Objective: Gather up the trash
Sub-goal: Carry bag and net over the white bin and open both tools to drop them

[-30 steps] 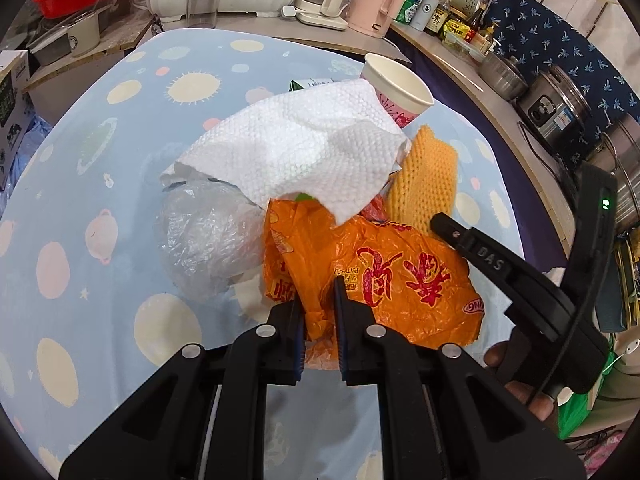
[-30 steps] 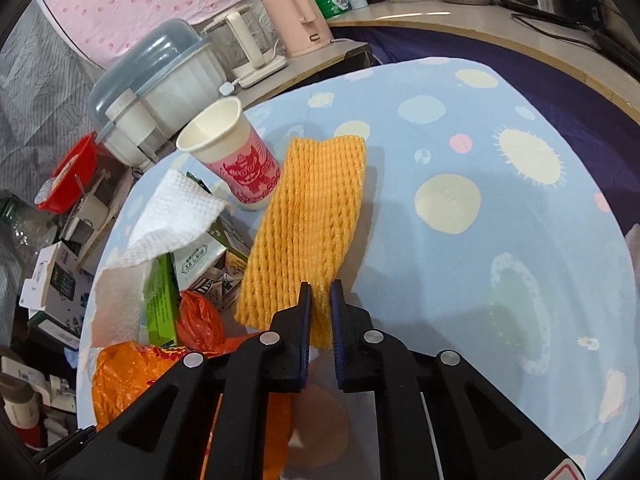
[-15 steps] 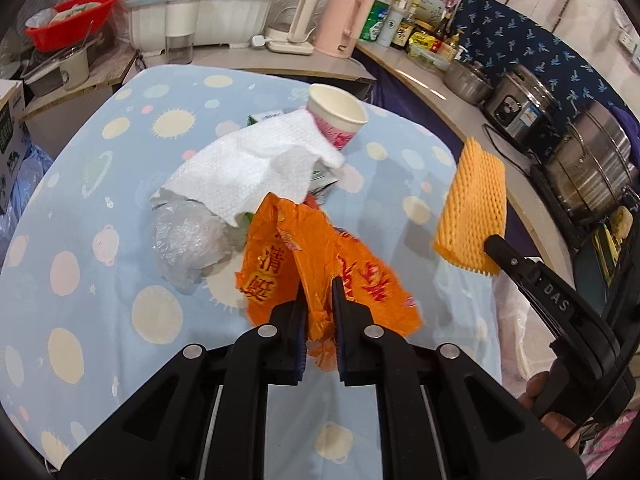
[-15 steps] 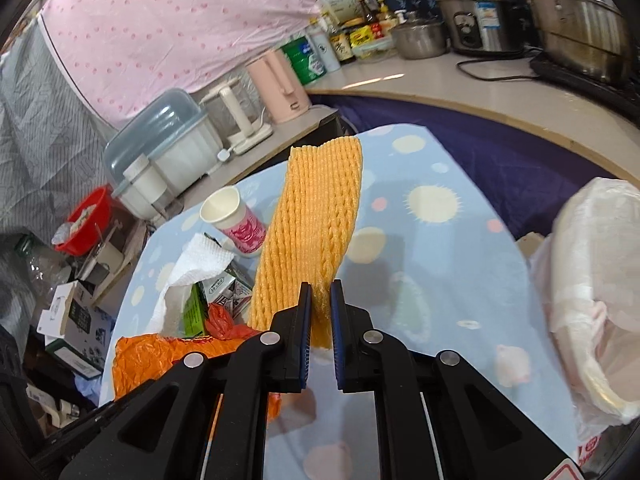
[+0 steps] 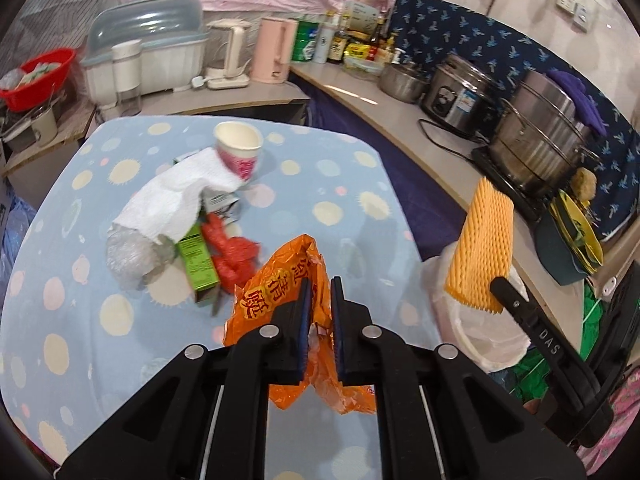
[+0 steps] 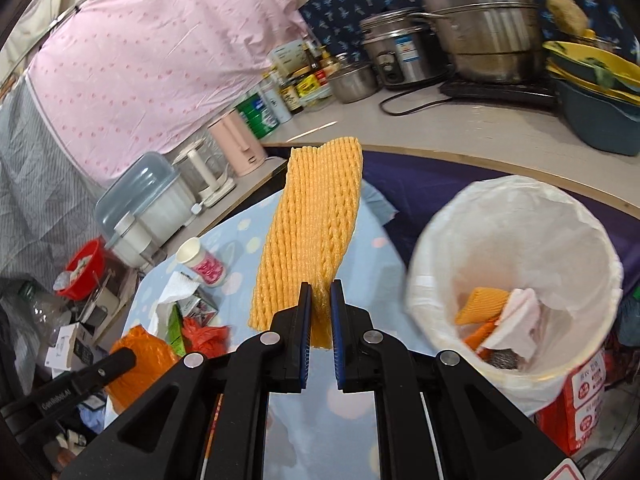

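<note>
My left gripper (image 5: 319,288) is shut on an orange plastic bag (image 5: 280,284) with red characters, lifted off the blue dotted tablecloth (image 5: 340,184). My right gripper (image 6: 320,292) is shut on a yellow foam net sleeve (image 6: 316,224), held in the air just left of the white-lined trash bin (image 6: 516,216). In the left wrist view that sleeve (image 5: 482,244) hangs over the bin (image 5: 472,320) at the table's right edge. On the table lie a paper cup (image 5: 238,148), a white paper towel (image 5: 172,200), a green carton (image 5: 198,256), a red bag (image 5: 234,252) and a clear plastic wad (image 5: 128,256).
The bin holds orange and white scraps (image 6: 500,316). A counter behind carries a pink kettle (image 5: 274,50), a dish rack (image 5: 148,56), bottles, a rice cooker (image 5: 456,88) and a large steel pot (image 5: 540,140). A red basin (image 5: 38,74) sits far left.
Both grippers rose and swung right toward the bin. The orange bag came off the pile; the foam sleeve left the table and now hangs beside the bin.
</note>
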`<state>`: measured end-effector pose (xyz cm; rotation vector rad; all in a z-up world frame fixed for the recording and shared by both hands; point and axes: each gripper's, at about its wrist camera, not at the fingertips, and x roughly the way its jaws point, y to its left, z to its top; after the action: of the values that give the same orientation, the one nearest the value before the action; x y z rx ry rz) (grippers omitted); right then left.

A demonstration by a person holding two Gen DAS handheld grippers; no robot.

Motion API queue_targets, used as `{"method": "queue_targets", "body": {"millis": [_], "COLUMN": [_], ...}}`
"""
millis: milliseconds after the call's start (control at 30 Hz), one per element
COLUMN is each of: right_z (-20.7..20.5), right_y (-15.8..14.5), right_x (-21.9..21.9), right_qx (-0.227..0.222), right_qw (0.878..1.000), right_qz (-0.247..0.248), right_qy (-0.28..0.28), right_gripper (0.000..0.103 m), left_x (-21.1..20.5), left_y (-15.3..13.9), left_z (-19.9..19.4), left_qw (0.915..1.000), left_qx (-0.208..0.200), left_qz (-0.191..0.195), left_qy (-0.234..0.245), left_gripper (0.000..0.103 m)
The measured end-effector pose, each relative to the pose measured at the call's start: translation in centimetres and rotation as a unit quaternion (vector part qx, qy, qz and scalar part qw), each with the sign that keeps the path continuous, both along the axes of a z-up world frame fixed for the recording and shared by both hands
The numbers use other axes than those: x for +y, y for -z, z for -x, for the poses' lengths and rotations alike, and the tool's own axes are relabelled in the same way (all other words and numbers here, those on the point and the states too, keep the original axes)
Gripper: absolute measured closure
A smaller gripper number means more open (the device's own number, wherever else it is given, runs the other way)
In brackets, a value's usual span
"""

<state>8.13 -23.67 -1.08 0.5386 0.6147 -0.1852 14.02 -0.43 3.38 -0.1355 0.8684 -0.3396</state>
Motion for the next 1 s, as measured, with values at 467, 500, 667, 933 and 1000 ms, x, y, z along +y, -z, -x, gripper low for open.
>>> {"method": "queue_targets", "body": {"millis": [467, 500, 667, 933, 1000], "right_z": [7.8, 8.0, 8.5, 8.4, 8.4], "right_y": [3.1, 3.5, 5.2, 7.1, 7.4], "right_x": [-9.9, -10.4, -12.1, -13.5, -13.7], "right_qx": [0.025, 0.029, 0.042, 0.052, 0.055], "right_qw": [0.995, 0.995, 0.993, 0.991, 0.991], "right_qz": [-0.016, -0.017, -0.028, -0.043, -0.042], "right_qy": [0.090, 0.093, 0.104, 0.114, 0.116], "right_gripper": [0.094, 0.094, 0.094, 0.094, 0.094], "left_x": [-13.9, -14.6, -18.4, -23.3, -24.2], "left_y": [-2.3, -2.3, -1.9, 0.0, 0.6], "left_z": [1.9, 1.9, 2.1, 1.4, 1.3], "left_qw": [0.9938, 0.9932, 0.9896, 0.9861, 0.9854], "left_qx": [-0.043, -0.045, -0.055, -0.055, -0.052], "left_qz": [-0.010, -0.011, -0.019, -0.032, -0.034], "left_qy": [0.102, 0.107, 0.131, 0.153, 0.158], "left_gripper": [0.094, 0.094, 0.094, 0.094, 0.094]}}
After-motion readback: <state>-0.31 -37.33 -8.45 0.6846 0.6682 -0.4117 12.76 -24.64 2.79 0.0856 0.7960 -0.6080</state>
